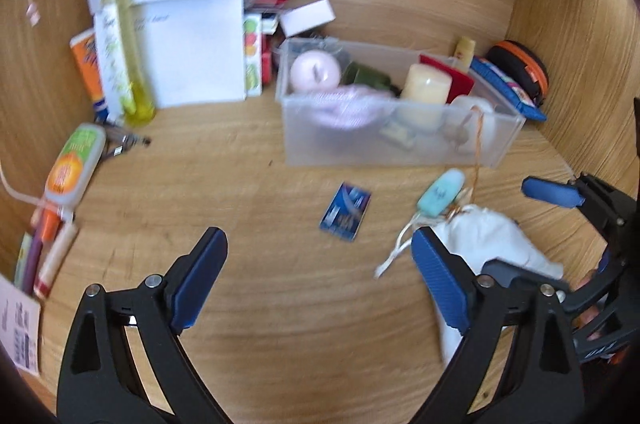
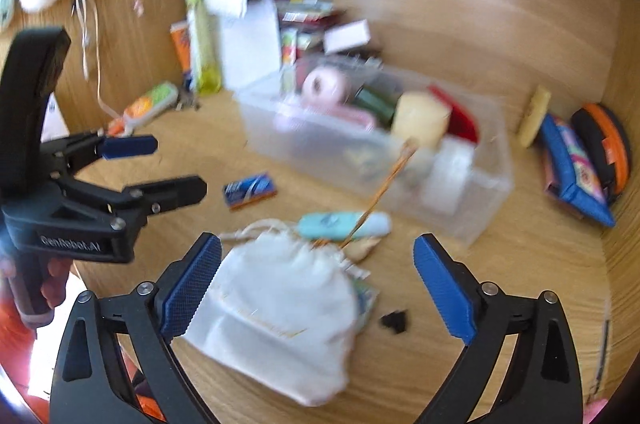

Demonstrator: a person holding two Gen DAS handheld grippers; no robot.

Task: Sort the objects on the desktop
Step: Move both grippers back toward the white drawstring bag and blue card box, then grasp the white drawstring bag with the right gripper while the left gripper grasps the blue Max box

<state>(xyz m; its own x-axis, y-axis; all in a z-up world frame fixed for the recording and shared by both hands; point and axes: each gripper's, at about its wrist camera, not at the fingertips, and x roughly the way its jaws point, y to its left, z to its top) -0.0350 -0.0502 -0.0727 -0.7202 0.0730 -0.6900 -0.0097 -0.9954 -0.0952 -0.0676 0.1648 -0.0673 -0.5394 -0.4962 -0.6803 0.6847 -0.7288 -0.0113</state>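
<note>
A clear plastic bin [image 1: 400, 143] [image 2: 472, 207] stands at the back of the wooden desk, holding candles, a pink cloth and other small items. In front of it lie a blue packet [image 1: 346, 211] [image 2: 250, 189], a teal mini bottle [image 1: 440, 191] [image 2: 340, 224] and a white drawstring pouch [image 1: 492, 236] [image 2: 280, 316]. My left gripper [image 1: 320, 244] [image 2: 168, 167] hangs open over bare desk just short of the blue packet, with nothing between its fingers. My right gripper [image 2: 318, 248] [image 1: 532, 228] is open wide over the pouch, which lies between its fingers; its left pad is at the pouch's edge.
Papers, a yellow bottle [image 1: 132, 79] and boxes stand at the back left. A green-orange packet [image 1: 74, 163] and pens lie at the left wall. A blue pouch [image 2: 576, 175] and a black-orange case [image 2: 604, 139] lean in the right corner. A small black scrap [image 2: 394, 322] lies near the pouch.
</note>
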